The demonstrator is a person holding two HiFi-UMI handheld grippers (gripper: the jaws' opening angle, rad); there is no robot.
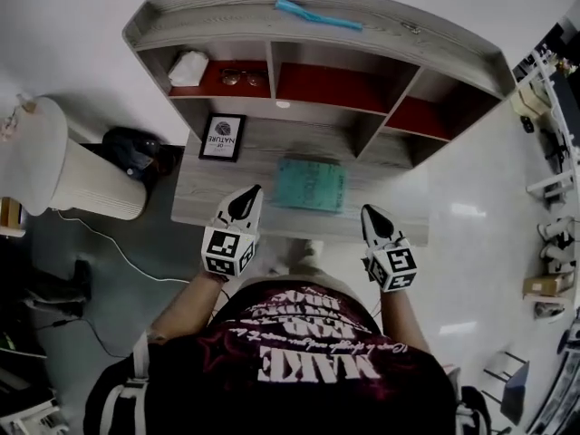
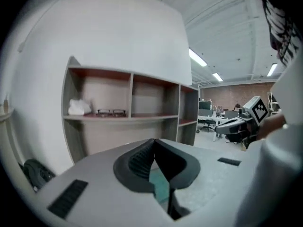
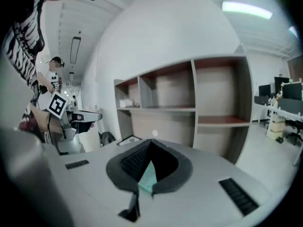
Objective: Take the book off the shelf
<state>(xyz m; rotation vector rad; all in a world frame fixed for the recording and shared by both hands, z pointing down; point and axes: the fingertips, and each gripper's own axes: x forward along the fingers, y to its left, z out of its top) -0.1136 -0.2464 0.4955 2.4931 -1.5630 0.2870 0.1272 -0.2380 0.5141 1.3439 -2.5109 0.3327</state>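
Observation:
A teal book (image 1: 310, 185) lies flat on the grey desk surface (image 1: 272, 143) below the shelf compartments (image 1: 344, 89). My left gripper (image 1: 251, 191) hovers just left of the book's near corner, its jaws shut with nothing between them. My right gripper (image 1: 373, 212) sits just right of the book, also shut and empty. In the left gripper view the closed jaw tips (image 2: 154, 141) point toward the shelf, with a sliver of the book (image 2: 161, 186) below them. The right gripper view shows its closed tips (image 3: 151, 142) and a teal edge of the book (image 3: 149, 178).
A pair of glasses (image 1: 241, 77) and a white cloth (image 1: 188, 67) rest in the left compartment. A framed sign (image 1: 223, 137) lies on the desk's left end. A teal strip (image 1: 317, 14) lies on the shelf top. A white ribbed cylinder (image 1: 82, 184) and a black bag (image 1: 131, 149) stand at the left.

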